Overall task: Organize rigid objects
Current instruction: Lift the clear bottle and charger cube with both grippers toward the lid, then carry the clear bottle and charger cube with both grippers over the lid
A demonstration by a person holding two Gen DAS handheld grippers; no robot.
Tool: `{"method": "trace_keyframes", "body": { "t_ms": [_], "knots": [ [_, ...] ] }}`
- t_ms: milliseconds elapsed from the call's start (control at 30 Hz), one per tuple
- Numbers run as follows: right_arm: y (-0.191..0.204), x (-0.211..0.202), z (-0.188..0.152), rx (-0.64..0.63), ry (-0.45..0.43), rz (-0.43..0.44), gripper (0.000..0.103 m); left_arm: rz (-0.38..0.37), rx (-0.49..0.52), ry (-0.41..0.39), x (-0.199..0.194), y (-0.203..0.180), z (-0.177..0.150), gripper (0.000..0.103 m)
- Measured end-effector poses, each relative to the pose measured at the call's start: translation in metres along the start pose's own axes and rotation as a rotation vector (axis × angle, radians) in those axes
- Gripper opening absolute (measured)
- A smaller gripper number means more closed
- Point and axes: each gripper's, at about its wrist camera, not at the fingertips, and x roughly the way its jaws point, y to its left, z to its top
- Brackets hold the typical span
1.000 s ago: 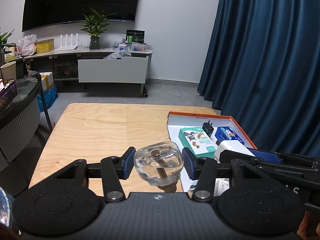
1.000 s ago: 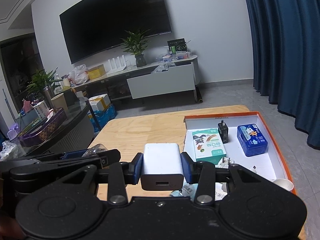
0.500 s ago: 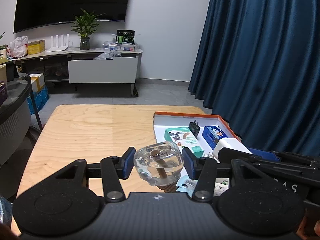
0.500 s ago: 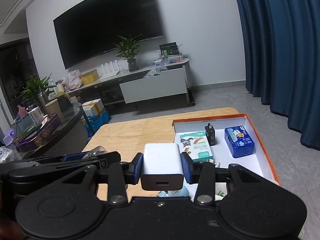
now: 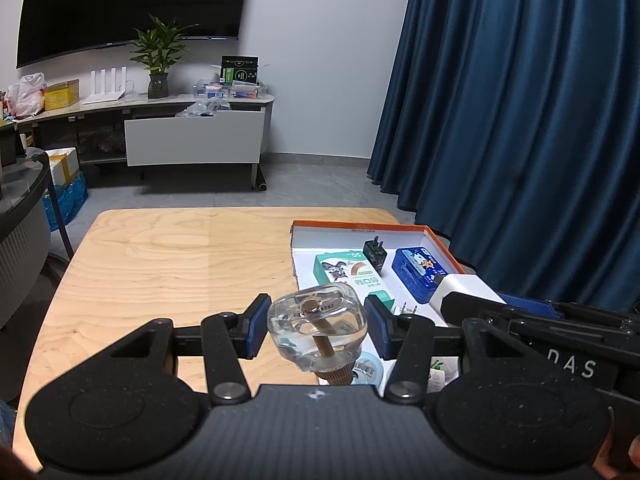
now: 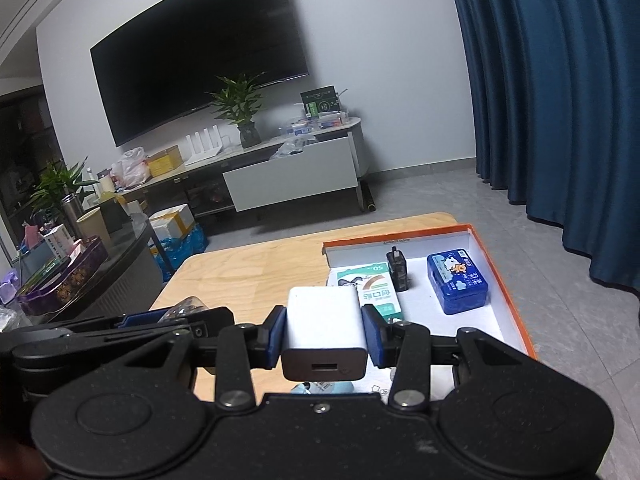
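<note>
My left gripper (image 5: 316,330) is shut on a clear glass bottle with a cork stopper (image 5: 318,326), held above the near edge of the wooden table (image 5: 160,264). My right gripper (image 6: 324,334) is shut on a white charger block (image 6: 323,326), held above the near left part of the orange-rimmed white tray (image 6: 506,292). The charger (image 5: 460,286) and right gripper also show at the right of the left wrist view. In the tray (image 5: 360,227) lie a green box (image 6: 376,292), a black plug adapter (image 6: 397,270) and a blue box (image 6: 456,282).
A blue curtain (image 5: 520,120) hangs right of the table. A TV stand (image 5: 192,136) with a plant and boxes stands at the far wall. A dark round side table (image 6: 80,272) with clutter is on the left.
Both grippers keep their hold. Both views have shifted a little, so the tray sits slightly further left and nearer in each.
</note>
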Motion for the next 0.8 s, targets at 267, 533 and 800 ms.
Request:
{"method": "trace_keyframes", "body": {
  "t_ms": [267,533,800],
  "knots": [
    [-0.01,-0.001,0.001,0.013,-0.001,-0.019,0.05,-0.012,0.009,0.012,0.007,-0.002,0.003,0.051],
    [-0.02,-0.004,0.002,0.023,-0.004,-0.042,0.05,-0.036,0.021,0.024,0.012,-0.007,0.003,0.051],
    [-0.029,-0.006,0.004,0.034,-0.013,-0.055,0.05,-0.051,0.033,0.026,0.015,-0.013,0.005,0.051]
  ]
}}
